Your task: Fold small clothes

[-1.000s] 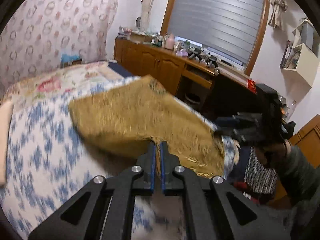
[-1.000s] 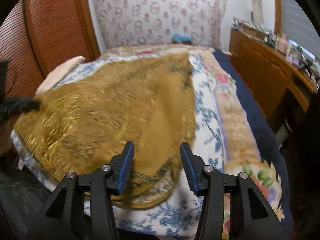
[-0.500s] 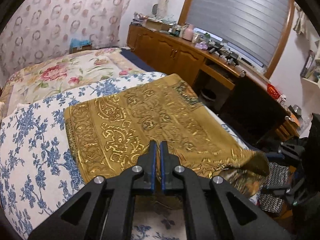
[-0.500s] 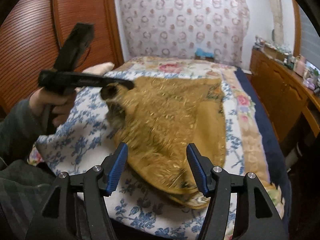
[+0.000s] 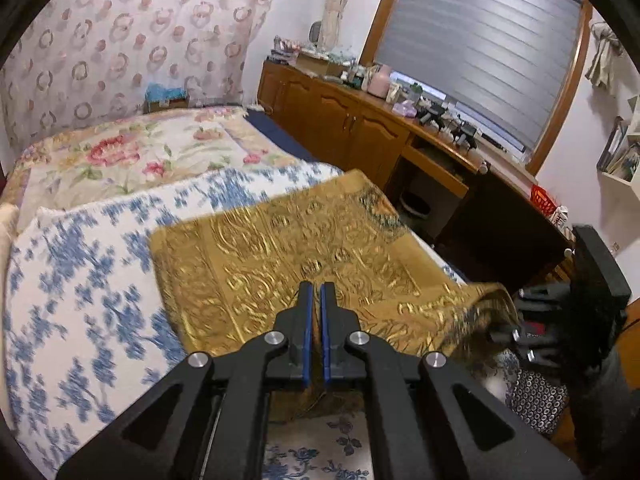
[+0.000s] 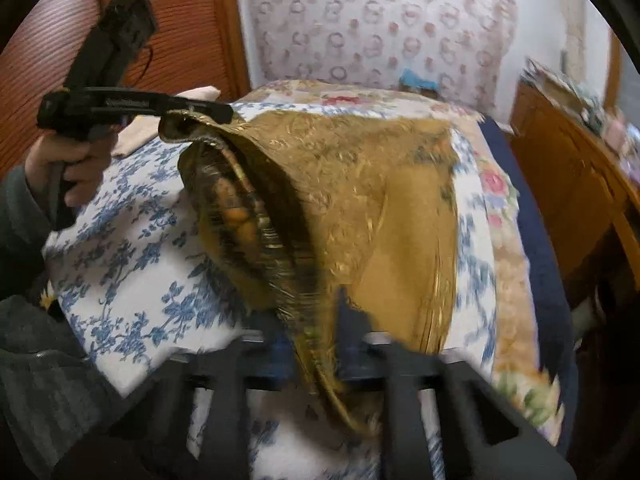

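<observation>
A gold patterned cloth [image 5: 288, 256] lies on the blue-flowered white bedspread [image 5: 80, 292]. My left gripper [image 5: 314, 304] is shut on the cloth's near edge; it also shows in the right wrist view [image 6: 216, 114], holding a raised corner of the cloth [image 6: 340, 184]. My right gripper [image 6: 312, 320] has its jaws closed in around the cloth's other near corner, with fabric between them; the frame is blurred. The right gripper shows at the right edge of the left wrist view [image 5: 520, 320], at the cloth's drooping corner.
A wooden dresser [image 5: 360, 128] with clutter runs along the bed's right side under a shuttered window [image 5: 480, 48]. A floral quilt [image 5: 132, 152] covers the far bed. A wooden wardrobe [image 6: 168, 32] stands at the left. A cream pillow [image 6: 140, 128] lies behind the left gripper.
My right gripper went from wide open to closed around the cloth's near corner. My left gripper lifted its corner higher. The cloth now hangs between both grippers.
</observation>
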